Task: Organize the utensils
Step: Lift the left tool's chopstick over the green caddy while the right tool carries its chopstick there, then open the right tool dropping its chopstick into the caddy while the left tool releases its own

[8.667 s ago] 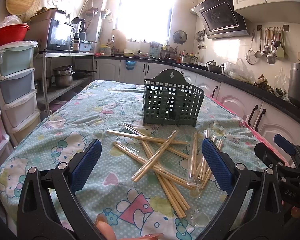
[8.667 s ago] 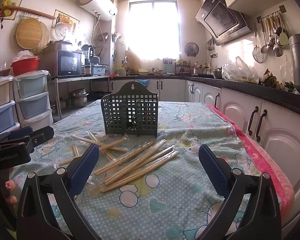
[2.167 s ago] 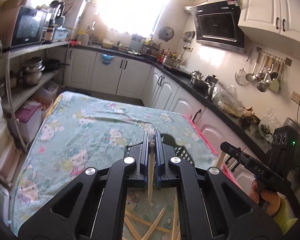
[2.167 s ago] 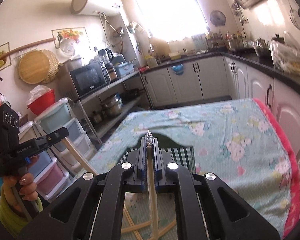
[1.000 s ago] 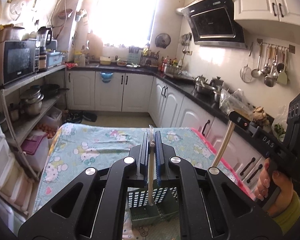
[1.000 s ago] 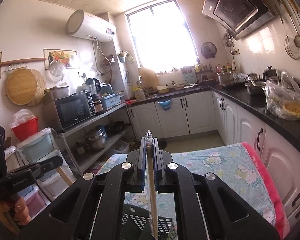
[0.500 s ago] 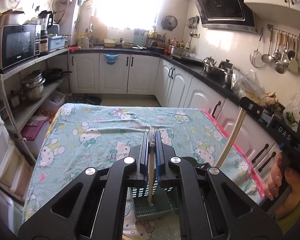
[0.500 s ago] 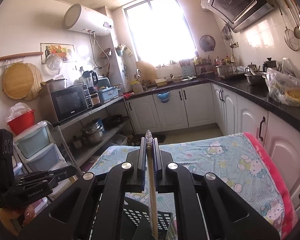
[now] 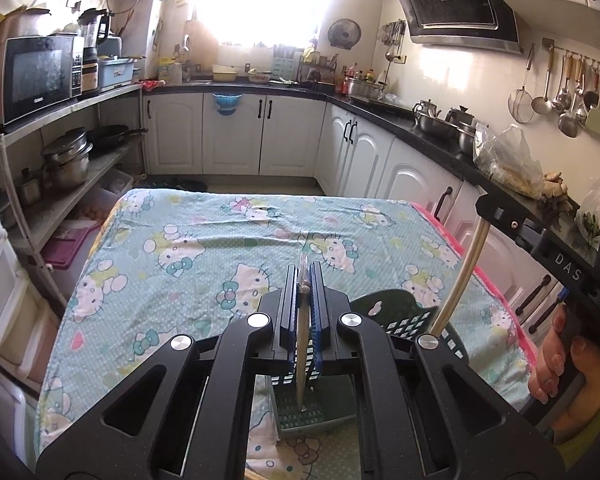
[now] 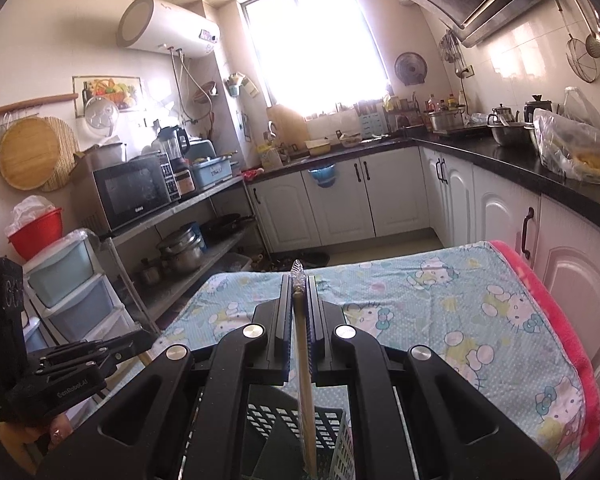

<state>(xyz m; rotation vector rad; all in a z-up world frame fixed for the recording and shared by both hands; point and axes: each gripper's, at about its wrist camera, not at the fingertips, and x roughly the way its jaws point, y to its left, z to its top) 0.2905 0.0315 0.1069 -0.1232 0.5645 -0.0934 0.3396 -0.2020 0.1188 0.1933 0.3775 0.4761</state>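
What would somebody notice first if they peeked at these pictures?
Probably the two black grippers up close, each with its fingers shut on a wrapped chopstick: the left gripper and the right gripper. Both sticks point down into the green basket on the cartoon-cat tablecloth. Behind the table, the bright window glares over a crowded kitchen.

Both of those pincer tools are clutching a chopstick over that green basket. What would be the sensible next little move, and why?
Probably open the left gripper and let go: its wrapped chopstick stands upright with its lower end already down at the green basket floor. The right gripper looks shut on its chopstick, whose lower end is inside the basket too, so it could release next.
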